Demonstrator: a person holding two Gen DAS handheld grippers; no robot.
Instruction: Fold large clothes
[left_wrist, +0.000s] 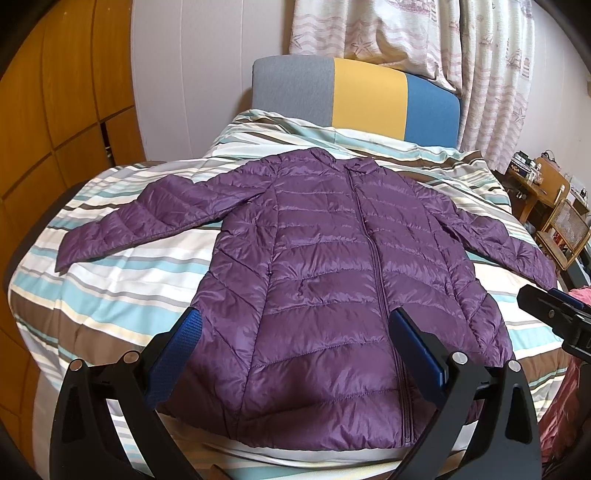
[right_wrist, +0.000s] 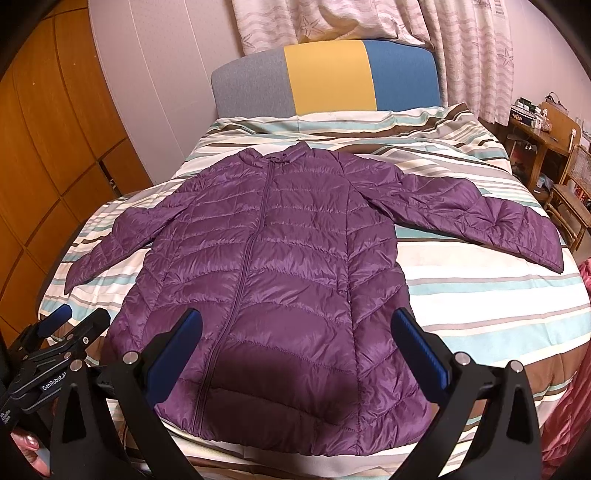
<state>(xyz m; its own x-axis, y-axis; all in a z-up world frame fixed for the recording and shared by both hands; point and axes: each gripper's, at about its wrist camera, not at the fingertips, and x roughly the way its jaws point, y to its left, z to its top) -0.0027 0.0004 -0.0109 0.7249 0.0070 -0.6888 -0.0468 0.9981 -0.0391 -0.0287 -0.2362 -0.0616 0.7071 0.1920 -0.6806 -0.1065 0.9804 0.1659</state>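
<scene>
A purple quilted down jacket (left_wrist: 332, 273) (right_wrist: 280, 266) lies flat and zipped on a striped bed, collar toward the headboard, both sleeves spread out to the sides. My left gripper (left_wrist: 295, 321) hovers open above the hem, left of the zipper, with nothing between its blue pads. My right gripper (right_wrist: 297, 321) also stands open over the hem, right of the zipper. In the left wrist view, the right gripper (left_wrist: 557, 306) shows at the right edge. The left gripper (right_wrist: 74, 325) appears at the lower left of the right wrist view, held by a hand (right_wrist: 29, 450).
The striped duvet (left_wrist: 110, 295) (right_wrist: 480, 295) covers the whole bed. A grey, yellow and blue headboard (right_wrist: 332, 77) stands at the far end under curtains. A wooden wardrobe (left_wrist: 55, 129) is on the left, a desk and chair (right_wrist: 554, 166) on the right.
</scene>
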